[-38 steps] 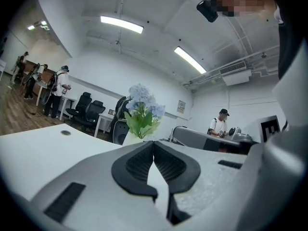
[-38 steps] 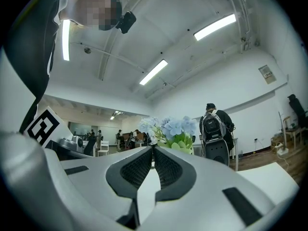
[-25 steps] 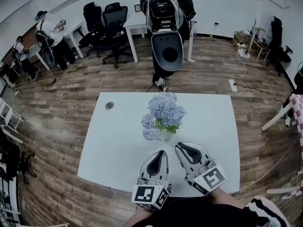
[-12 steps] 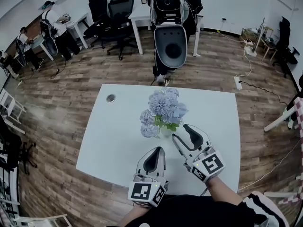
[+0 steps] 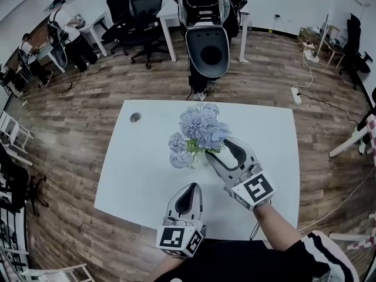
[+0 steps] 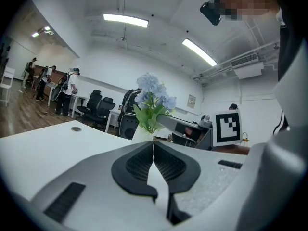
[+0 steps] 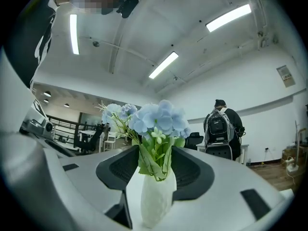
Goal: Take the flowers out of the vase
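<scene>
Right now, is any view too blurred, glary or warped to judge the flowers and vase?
Head view: sharp, evenly lit, but fisheye bows the table edges. Right gripper view: flowers and white vase crisp, centre frame; bright ceiling strips, no glare on them. Left gripper view: flowers small but clear; rim darkened.

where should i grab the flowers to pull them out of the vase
Grip the bunched green stems just above the mouth of the vase, not the soft blue heads. Come in level from the person's side, as the open right gripper does, with one jaw on each side. The stems stand upright, so a straight upward pull should free them.
</scene>
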`<state>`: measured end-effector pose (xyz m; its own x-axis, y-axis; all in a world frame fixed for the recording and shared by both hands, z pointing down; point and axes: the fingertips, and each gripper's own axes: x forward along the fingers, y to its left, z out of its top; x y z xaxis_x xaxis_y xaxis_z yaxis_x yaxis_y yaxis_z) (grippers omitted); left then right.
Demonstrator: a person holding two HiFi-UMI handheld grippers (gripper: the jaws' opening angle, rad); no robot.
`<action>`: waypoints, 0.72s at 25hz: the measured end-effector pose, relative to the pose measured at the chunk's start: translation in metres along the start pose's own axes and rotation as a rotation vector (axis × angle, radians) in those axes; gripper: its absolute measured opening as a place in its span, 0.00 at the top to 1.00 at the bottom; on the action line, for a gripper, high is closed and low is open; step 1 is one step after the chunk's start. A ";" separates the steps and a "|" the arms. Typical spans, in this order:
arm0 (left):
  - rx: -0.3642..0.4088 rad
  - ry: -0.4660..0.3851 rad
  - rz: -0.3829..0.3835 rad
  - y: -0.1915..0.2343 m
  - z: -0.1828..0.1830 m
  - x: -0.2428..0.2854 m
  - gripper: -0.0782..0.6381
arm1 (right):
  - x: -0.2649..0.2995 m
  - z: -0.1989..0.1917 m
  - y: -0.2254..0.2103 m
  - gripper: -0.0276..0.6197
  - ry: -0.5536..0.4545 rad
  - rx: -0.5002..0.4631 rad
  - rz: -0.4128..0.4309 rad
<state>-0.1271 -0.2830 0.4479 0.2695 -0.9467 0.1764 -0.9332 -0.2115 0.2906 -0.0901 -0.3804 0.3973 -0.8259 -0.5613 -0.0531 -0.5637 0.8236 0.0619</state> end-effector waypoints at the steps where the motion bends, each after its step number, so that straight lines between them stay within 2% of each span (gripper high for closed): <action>1: 0.001 -0.001 0.001 0.000 0.001 0.000 0.88 | 0.001 0.001 -0.001 0.64 -0.002 -0.007 0.001; 5: 0.006 -0.009 0.012 -0.001 0.003 -0.004 0.88 | 0.000 0.001 -0.003 0.65 0.005 -0.033 -0.013; 6: 0.007 -0.011 0.015 -0.001 0.003 -0.004 0.88 | 0.000 0.001 -0.004 0.68 0.008 -0.036 -0.019; 8: 0.007 -0.013 0.024 0.000 0.003 -0.006 0.88 | -0.001 0.001 -0.006 0.83 0.011 -0.048 -0.032; 13: 0.009 -0.017 0.037 0.005 0.003 -0.013 0.88 | 0.001 0.002 -0.003 0.90 0.013 -0.069 -0.053; 18: 0.014 -0.013 0.047 0.007 0.001 -0.015 0.88 | 0.005 0.006 -0.002 0.91 -0.005 -0.080 -0.049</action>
<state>-0.1378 -0.2703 0.4459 0.2223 -0.9586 0.1777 -0.9481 -0.1701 0.2688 -0.0929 -0.3842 0.3907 -0.7976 -0.5998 -0.0631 -0.6022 0.7862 0.1387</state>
